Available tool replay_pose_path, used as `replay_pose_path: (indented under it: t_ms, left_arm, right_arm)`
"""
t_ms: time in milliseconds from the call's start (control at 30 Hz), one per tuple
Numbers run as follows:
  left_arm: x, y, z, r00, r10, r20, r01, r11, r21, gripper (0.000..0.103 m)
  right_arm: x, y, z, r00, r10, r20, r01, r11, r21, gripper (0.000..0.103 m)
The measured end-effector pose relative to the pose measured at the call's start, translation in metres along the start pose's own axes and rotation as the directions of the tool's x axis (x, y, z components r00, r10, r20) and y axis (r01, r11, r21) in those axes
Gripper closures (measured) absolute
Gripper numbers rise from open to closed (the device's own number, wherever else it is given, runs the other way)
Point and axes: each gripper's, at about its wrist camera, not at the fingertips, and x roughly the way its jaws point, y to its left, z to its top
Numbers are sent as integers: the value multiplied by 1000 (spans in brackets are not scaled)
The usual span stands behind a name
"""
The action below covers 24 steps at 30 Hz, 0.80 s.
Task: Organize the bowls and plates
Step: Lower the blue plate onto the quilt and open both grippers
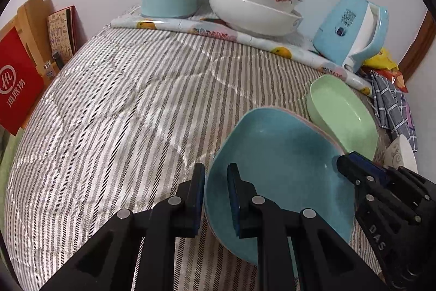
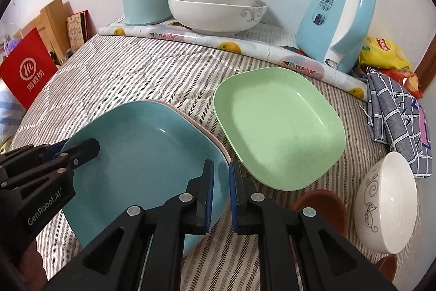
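I am pinching the blue plate [image 1: 278, 171] at both rims, my left gripper [image 1: 216, 198] clamping its left edge and my right gripper [image 2: 221, 195] closing on its right edge, holding it tilted above the striped cloth [image 1: 122, 113]. The two white bowls [image 2: 218, 10] at the back are already nested. The green plate [image 2: 278, 124] lying just beside and the small white bowl [image 2: 387, 203] tipped on its side are still waiting to be stacked.

Blue square plate [image 2: 141, 143] sits tilted atop a pink plate [image 2: 188, 113]; green square plate [image 2: 278, 124] lies just beside; white bowl [image 2: 387, 203] lies tipped.
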Motion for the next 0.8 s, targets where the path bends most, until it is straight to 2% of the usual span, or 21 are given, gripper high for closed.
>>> replay_pose_path:
  t_ms: [67, 133, 200, 233, 333, 500, 800]
  left_arm:
    - [2, -1, -2, 1000, 6, -18, -6, 1000, -4, 86]
    - [2, -1, -4, 999, 16, -27, -16, 1000, -5, 86]
    - [-1, -2, -5, 999, 40, -27, -40, 999, -2, 83]
    - [-3, -2, -5, 998, 51, -25, -51, 999, 2, 77]
    - [-12, -1, -5, 997, 73, -1, -73, 997, 5, 69]
    - [-33, -4, -4, 996, 71, 49, -71, 997, 7, 56]
    - [-59, -26, -1, 995, 36, 96, -38, 999, 29, 54]
  right_arm:
    - [-2, -2, -2, 1000, 19, -12, -19, 1000, 9, 83]
    - [-4, -4, -6, 999, 29, -22, -29, 999, 20, 64]
    - [-8, -6, -10, 999, 29, -14, -29, 999, 27, 63]
    - [-10, -8, -13, 999, 35, -16, -34, 999, 33, 61]
    - [-17, -12, -17, 999, 46, -8, -46, 998, 46, 57]
    - [-35, -23, -23, 999, 35, 36, -37, 997, 67, 46]
    - [-66, -57, -28, 996, -6, 85, -6, 989, 146, 46]
